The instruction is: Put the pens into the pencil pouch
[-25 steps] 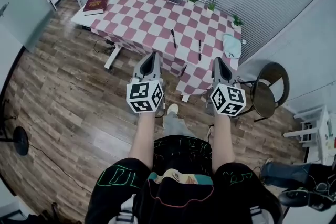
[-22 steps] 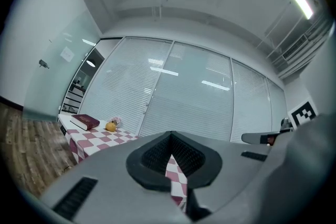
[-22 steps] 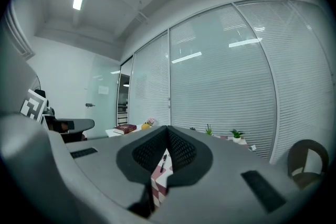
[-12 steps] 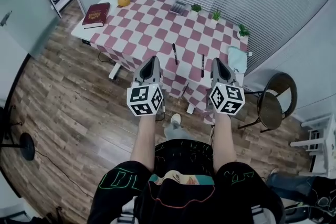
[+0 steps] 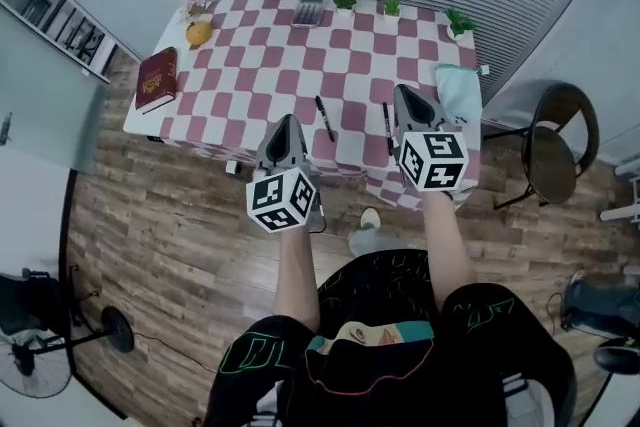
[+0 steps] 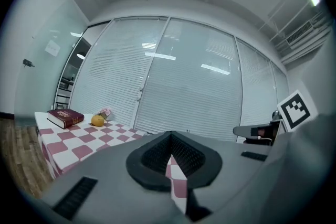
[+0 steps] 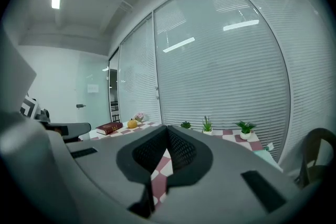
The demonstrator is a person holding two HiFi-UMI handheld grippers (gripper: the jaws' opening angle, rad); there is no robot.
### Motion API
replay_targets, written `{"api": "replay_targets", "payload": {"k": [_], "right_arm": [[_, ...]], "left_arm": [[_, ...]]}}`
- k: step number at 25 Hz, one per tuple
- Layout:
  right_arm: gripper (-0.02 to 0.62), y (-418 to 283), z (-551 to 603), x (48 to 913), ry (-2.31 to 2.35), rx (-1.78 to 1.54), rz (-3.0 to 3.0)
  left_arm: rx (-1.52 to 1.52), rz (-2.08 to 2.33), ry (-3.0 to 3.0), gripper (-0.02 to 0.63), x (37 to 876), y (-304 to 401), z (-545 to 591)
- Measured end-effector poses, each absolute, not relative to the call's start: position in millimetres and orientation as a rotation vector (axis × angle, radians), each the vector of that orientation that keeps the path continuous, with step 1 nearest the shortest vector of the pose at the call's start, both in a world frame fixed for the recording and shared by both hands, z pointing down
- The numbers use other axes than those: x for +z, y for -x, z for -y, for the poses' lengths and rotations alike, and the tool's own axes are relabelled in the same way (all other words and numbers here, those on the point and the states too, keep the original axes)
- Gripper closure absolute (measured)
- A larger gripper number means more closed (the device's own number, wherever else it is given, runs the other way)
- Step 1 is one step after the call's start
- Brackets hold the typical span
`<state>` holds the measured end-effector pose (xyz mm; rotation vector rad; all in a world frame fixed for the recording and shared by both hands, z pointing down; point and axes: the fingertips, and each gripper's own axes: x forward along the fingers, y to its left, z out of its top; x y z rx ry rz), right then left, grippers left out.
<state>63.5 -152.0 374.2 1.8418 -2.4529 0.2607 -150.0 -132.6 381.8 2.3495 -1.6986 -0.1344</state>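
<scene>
Two black pens lie on the pink-and-white checked table (image 5: 250, 75): one pen (image 5: 325, 118) near the front middle, the other pen (image 5: 387, 127) to its right. A mint-green pencil pouch (image 5: 458, 93) rests at the table's right end. My left gripper (image 5: 288, 121) hovers at the table's near edge, just left of the first pen, its jaws shut and empty. My right gripper (image 5: 402, 92) reaches over the near right part of the table between the second pen and the pouch, also shut and empty. Both gripper views show closed jaws with nothing between them.
A red book (image 5: 158, 80), an orange fruit (image 5: 198, 33), a calculator (image 5: 307, 12) and three small potted plants (image 5: 391, 3) stand along the table's left and far sides. A round chair (image 5: 558, 150) is right of the table, a fan (image 5: 30, 355) on the wooden floor at lower left.
The person has walked up to the table. Both grippers moved forward from over the floor to the table's near edge, staying shut. The table now lies square across the view.
</scene>
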Motion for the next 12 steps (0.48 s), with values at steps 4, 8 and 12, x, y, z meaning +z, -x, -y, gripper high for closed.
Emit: {"api": "replay_targets", "payload": {"k": [4,8,12], "right_arm": [[0.594,-79,187,397,-1.832,0.319,2.44],[0.594,-106,222,414,-1.869,0.392,2.417],[0.594,-132,254,423,-1.903,0.458,2.398]], "left_arm": [[-0.074,1.656,-2.354,0.607,401,127,172],[-0.021,1.615,-2.367,0.607,413,104,211],[0.024,1.614,-2.368,0.607,417,91,239]]}}
